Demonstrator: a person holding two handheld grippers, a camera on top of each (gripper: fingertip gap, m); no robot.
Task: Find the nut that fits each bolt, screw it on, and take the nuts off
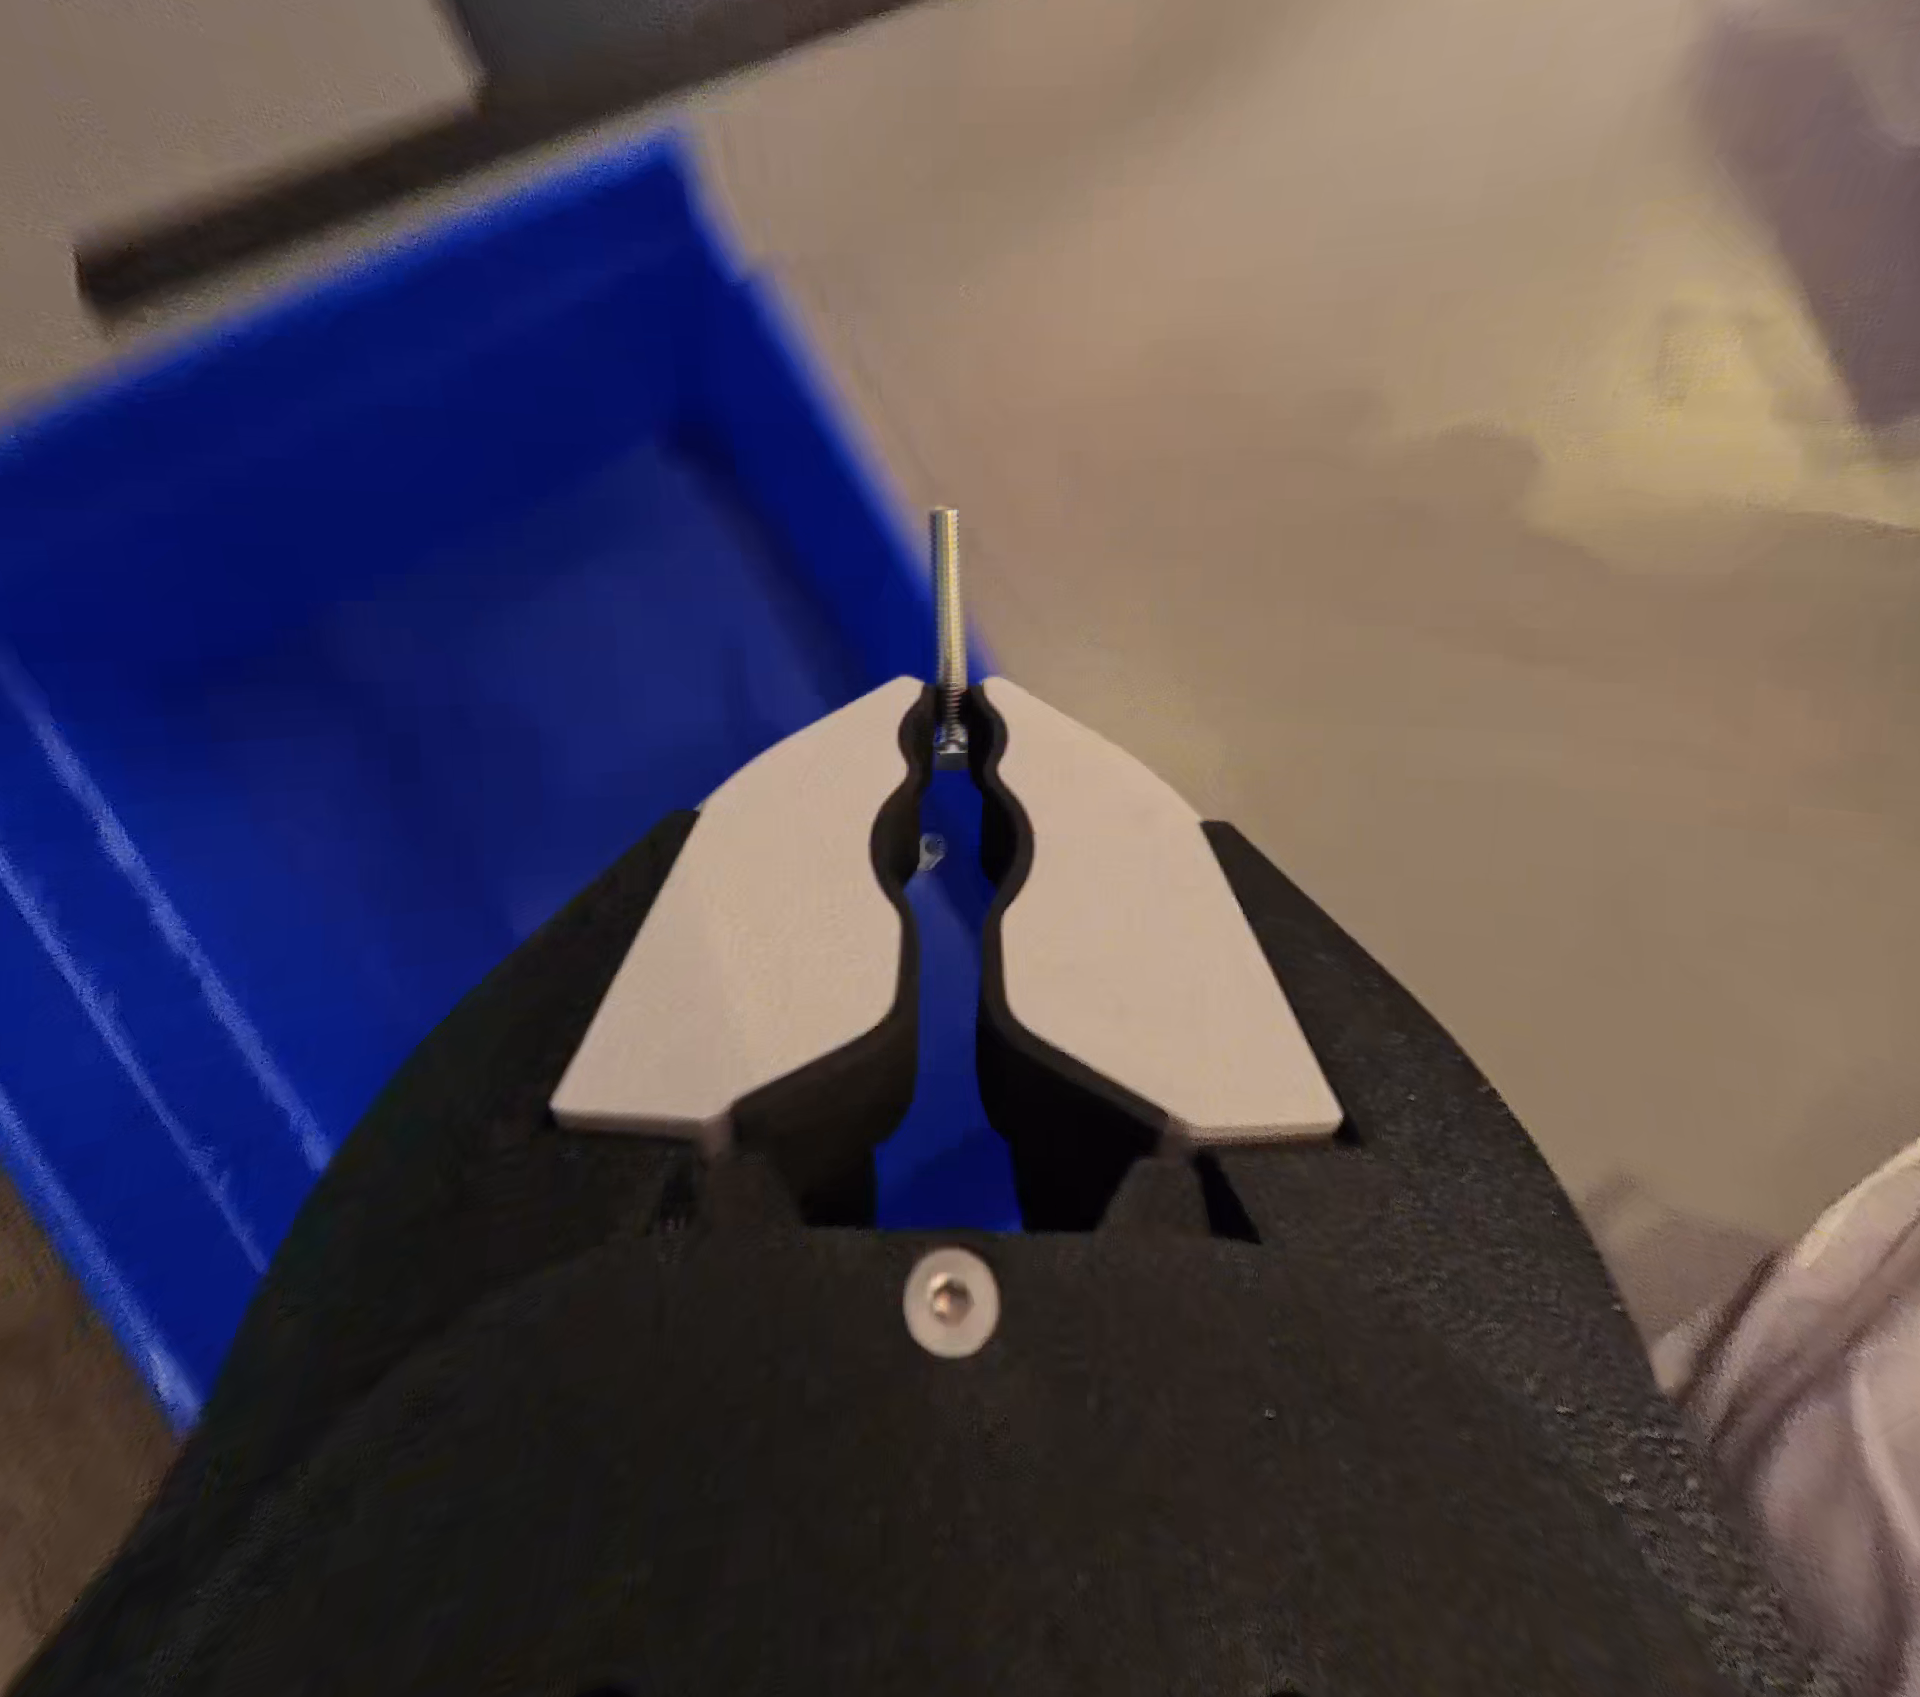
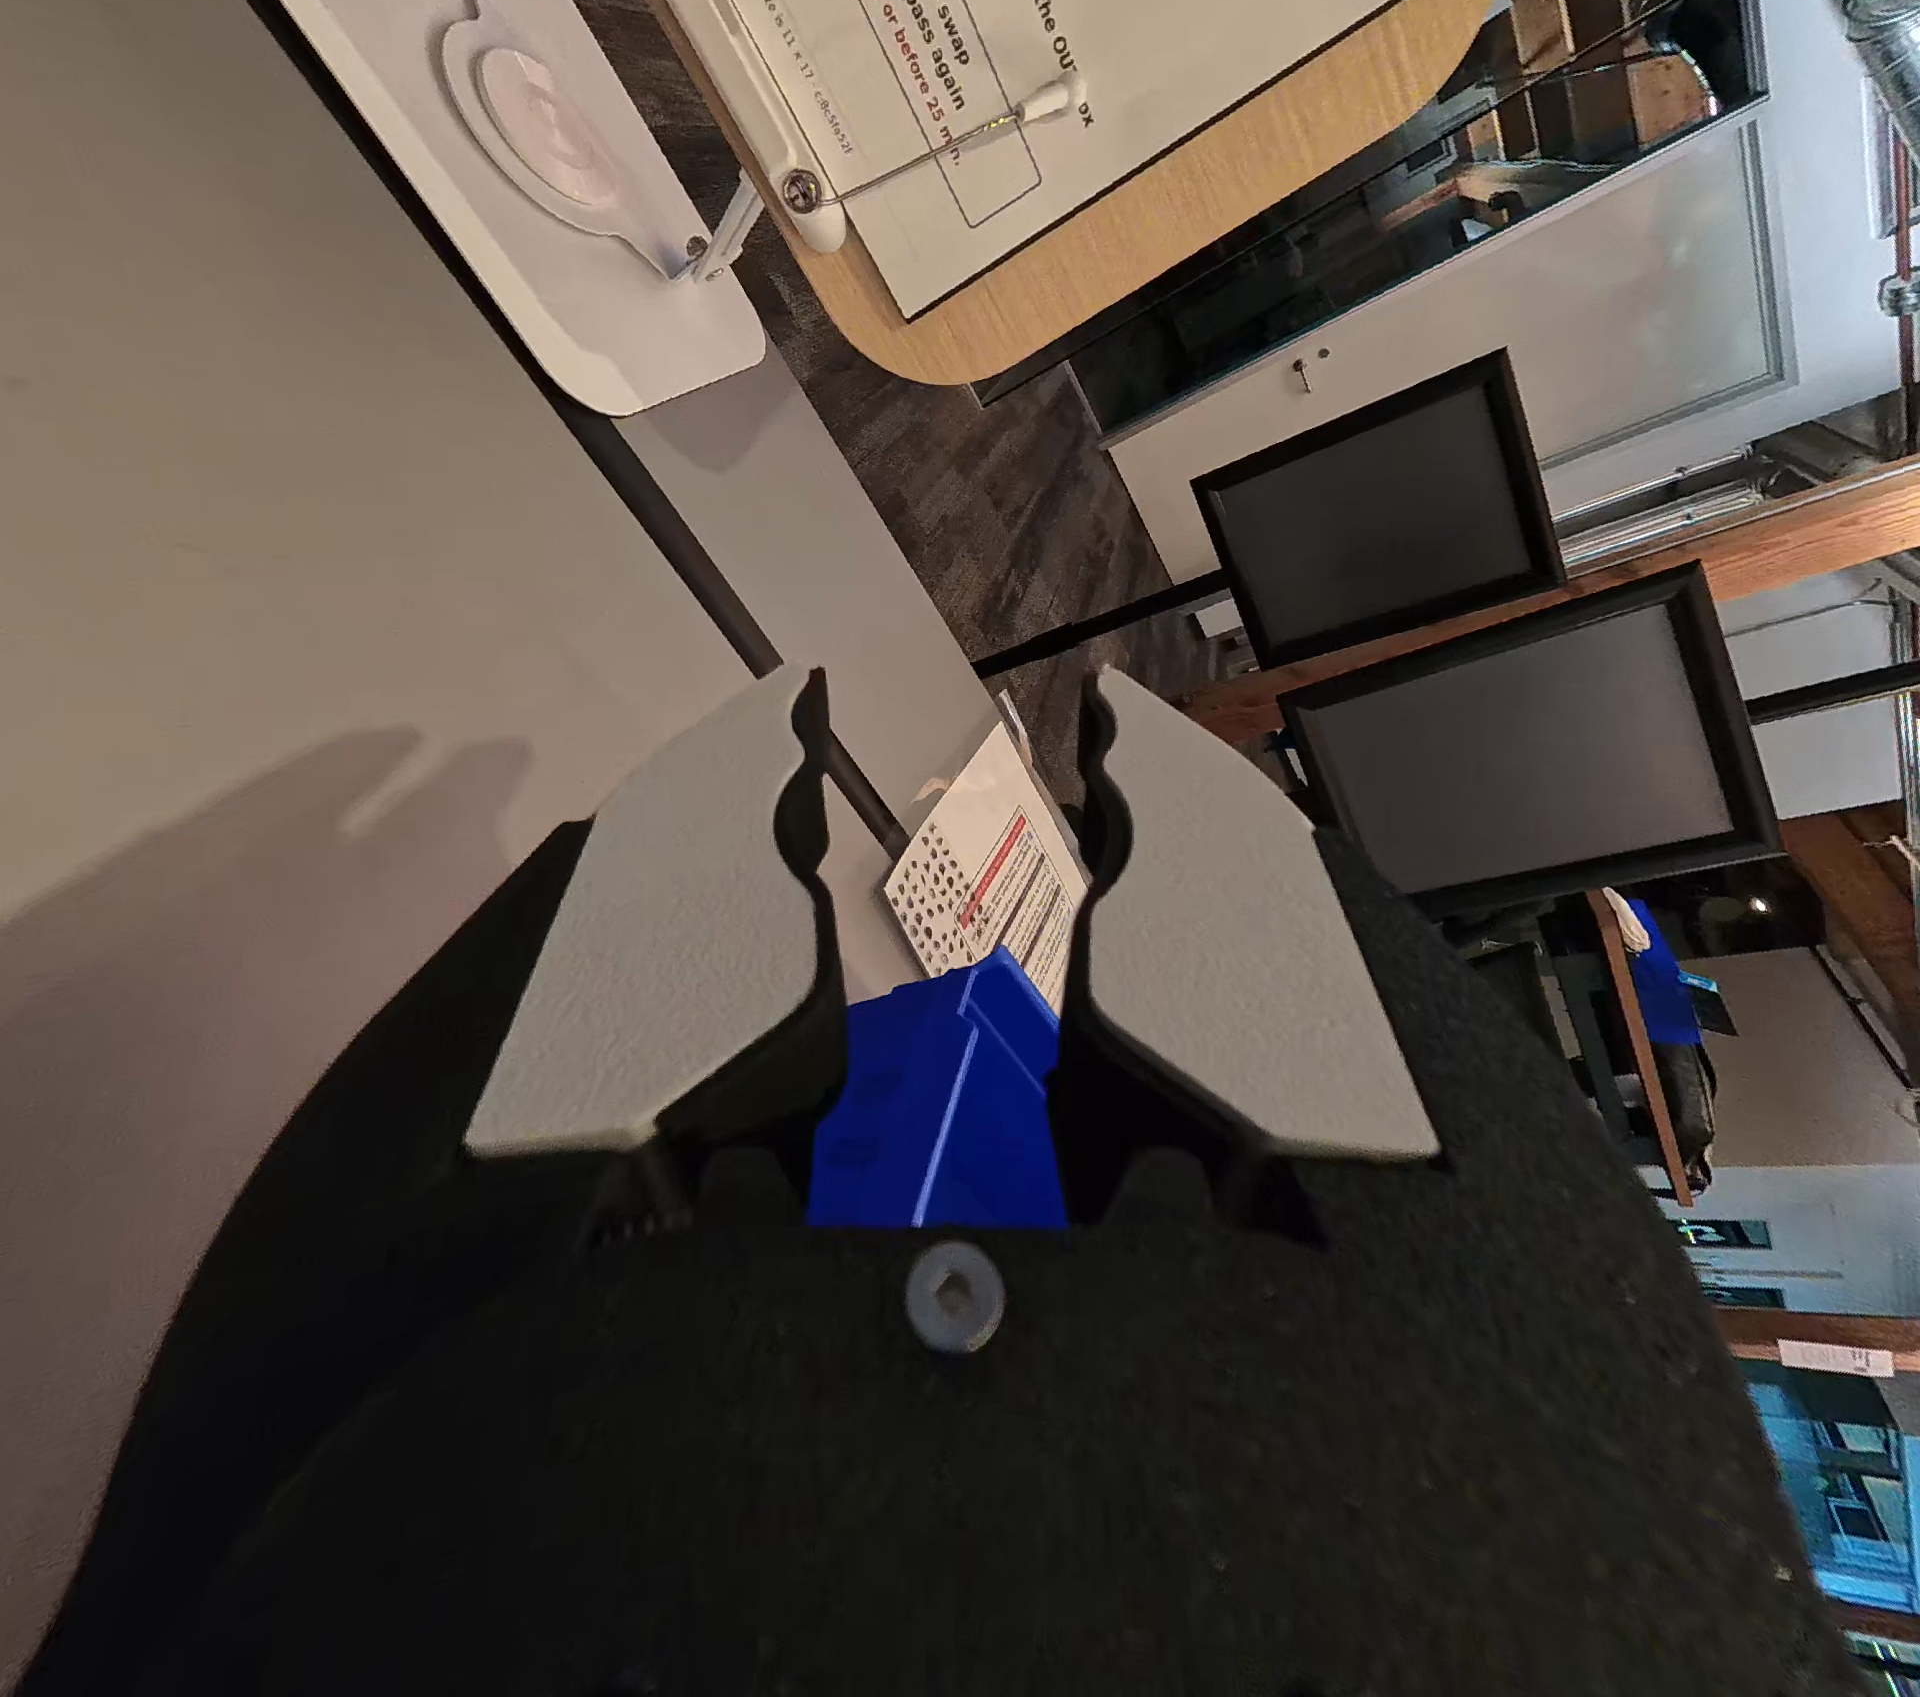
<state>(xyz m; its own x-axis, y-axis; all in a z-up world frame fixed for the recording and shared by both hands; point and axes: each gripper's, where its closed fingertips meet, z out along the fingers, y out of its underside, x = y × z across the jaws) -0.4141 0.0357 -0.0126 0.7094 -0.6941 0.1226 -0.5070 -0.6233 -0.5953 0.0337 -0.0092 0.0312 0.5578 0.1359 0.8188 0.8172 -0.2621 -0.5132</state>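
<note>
Black textured housing fills the lower part of both wrist views, each carrying 1 socket-head screw and 2 grey fingers. Left gripper [image 1: 949, 691]: the fingers [image 1: 790, 909] are drawn almost together, with only a narrow contoured slot between them, and the tips clamp a slim silver bolt [image 1: 945, 593] near its head end. Its head sits in the first notch just behind the tips, and the threaded shank projects straight forward, free of any nut. Below and to the left of this gripper lies an open blue bin [image 1: 343, 567], strongly blurred; 1 small metal part [image 1: 932, 849] is visible through the slot against the blue, but its type cannot be determined. Beige table surface [image 1: 1299, 213] extends to the right, with a dark strip and a pale plate at the far edge. Right gripper [image 2: 951, 697]: its fingers [image 2: 665, 941] stand well apart and hold nothing. Through that gap appear a blue bin [image 2: 935, 1117] and, just beyond it, a printed sheet [image 2: 982, 878] with rows of dark dots. Farther off in the right wrist view are a white stand base [image 2: 416, 89] on the table, a printed board on a wooden panel, and 2 dark monitors [image 2: 1382, 515].
</note>
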